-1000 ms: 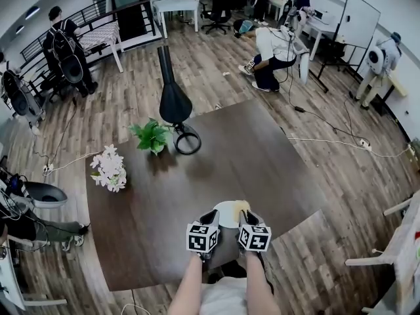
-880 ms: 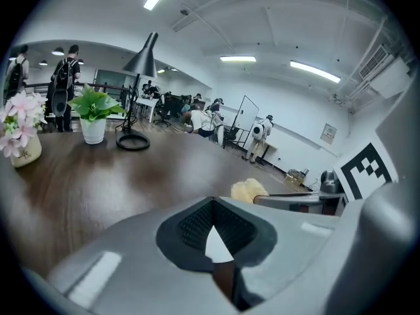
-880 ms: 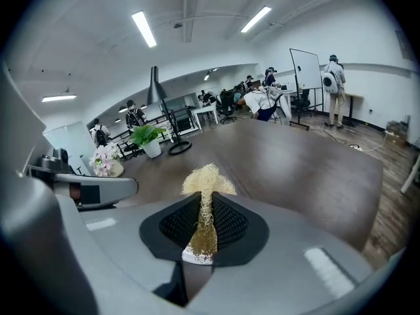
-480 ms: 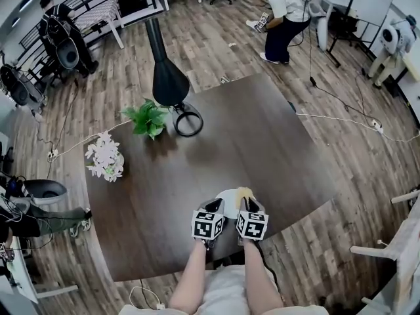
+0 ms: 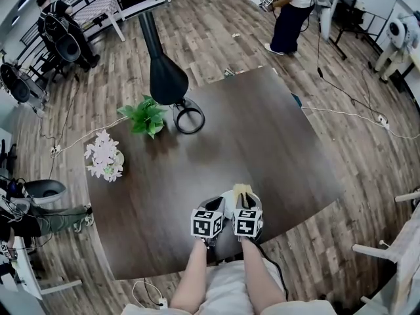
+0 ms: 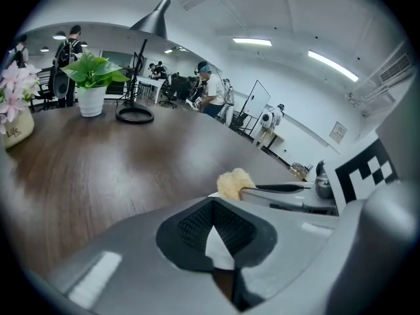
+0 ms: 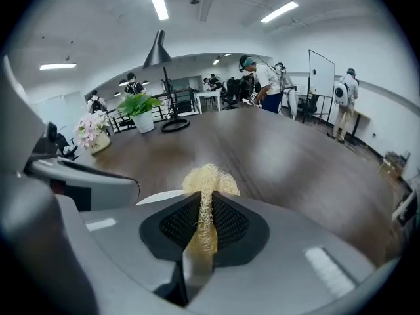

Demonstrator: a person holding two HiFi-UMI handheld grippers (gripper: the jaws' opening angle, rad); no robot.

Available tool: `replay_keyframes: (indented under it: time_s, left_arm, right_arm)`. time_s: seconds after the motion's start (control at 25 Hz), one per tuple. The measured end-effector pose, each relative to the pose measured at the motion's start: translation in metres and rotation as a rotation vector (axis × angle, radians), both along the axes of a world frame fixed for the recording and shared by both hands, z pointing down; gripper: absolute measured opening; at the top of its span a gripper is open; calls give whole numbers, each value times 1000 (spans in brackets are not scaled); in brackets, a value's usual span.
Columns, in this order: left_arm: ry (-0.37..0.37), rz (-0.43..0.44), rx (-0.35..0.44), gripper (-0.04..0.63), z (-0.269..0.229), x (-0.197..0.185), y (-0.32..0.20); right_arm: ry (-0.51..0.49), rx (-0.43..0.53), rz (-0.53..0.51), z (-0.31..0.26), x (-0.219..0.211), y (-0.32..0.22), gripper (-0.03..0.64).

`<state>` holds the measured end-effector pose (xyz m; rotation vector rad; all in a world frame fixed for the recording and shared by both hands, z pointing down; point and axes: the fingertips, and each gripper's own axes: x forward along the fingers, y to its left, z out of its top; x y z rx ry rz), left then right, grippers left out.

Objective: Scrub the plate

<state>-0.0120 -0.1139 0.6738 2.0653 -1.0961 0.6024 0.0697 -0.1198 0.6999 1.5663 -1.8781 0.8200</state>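
head view is showing left gripper (image 5: 214,207) pinching the plate (image 5: 228,197), right gripper (image 5: 245,203) clamping a scrubber (image 5: 242,189) at its rim, scrubbing likely underway.

White plate (image 5: 227,197); yellow mesh scrubber (image 5: 242,190) at rim.

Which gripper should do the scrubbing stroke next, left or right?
Right, most likely: the right gripper is shut on the pale yellow mesh scrubber, right at the round white plate, whose rim the left gripper pinches.
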Motion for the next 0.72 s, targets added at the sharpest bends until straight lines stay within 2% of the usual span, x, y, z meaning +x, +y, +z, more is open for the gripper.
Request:
replay_keyframes:
  time_s: [0.08,0.24,0.44,0.56,0.72]
  left_arm:
    - [3,-10,-4,0,2,-2,-2]
    - [8,-49,-25,0,7,-7,-3]
    - [-4,-58,-54,0,19,-8,-1]
    - [9,-75,-85,0,24,-11,2]
    - [24,-76,-84,0,22,-10,4]
  right_arm:
    - [39,1,-62,1,-4,-3,67]
    - [106,9,-278,2,-22,-8,67]
    - [47,51,-489,-1,-53,-10,67]
    - [60,51,-638,0,-66,-8,67]
    - [79,42,-715,0,-72,-11,67]
